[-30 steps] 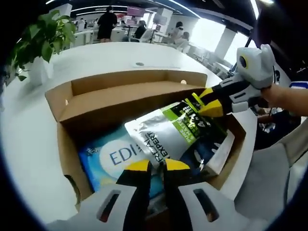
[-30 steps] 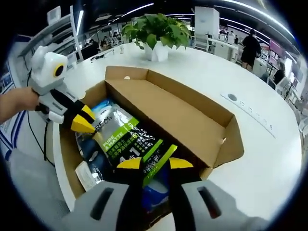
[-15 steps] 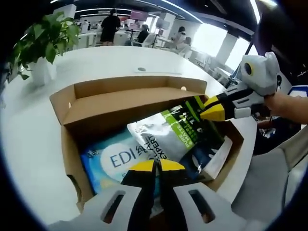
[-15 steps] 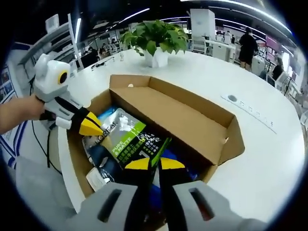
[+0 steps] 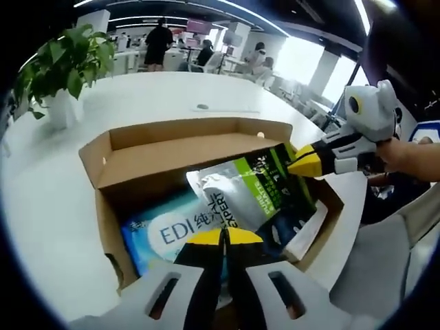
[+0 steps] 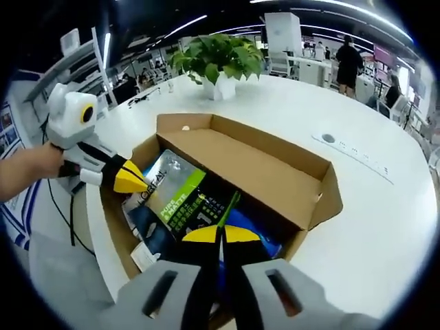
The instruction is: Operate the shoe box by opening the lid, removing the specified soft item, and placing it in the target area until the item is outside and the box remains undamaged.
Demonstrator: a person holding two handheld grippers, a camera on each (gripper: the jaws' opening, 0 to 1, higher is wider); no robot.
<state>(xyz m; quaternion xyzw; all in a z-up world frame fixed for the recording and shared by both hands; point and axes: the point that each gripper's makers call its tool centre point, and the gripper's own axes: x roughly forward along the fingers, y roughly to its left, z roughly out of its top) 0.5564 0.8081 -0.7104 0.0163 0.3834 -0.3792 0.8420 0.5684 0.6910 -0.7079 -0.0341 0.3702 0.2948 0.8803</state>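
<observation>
Shoe box [image 5: 172,148] is sitting open on the white table [image 5: 41,199], its lid flap standing up along the far side. Against a second ago, both sets of yellow-tipped jaws have been closing: then they were standing apart, and now each pair is meeting at the tips.

Seen in its own view, the left gripper [image 5: 224,236] is pressing together over the near edge of the silver and green pouch [image 5: 240,196], though whether it is pinching the foil or only hovering just above it cannot be told. The right gripper [image 6: 220,234] is likewise pressed together at the green end of that pouch [image 6: 180,199], and actual grip there cannot be told either. From the left gripper view that same gripper [image 5: 306,165] is reaching in from the right, a hand [image 5: 405,151] behind it.

The pouch is lying tilted inside the box, resting across a blue and white packet [image 5: 175,230]. A potted plant [image 6: 218,58] is standing well apart on the far table.
</observation>
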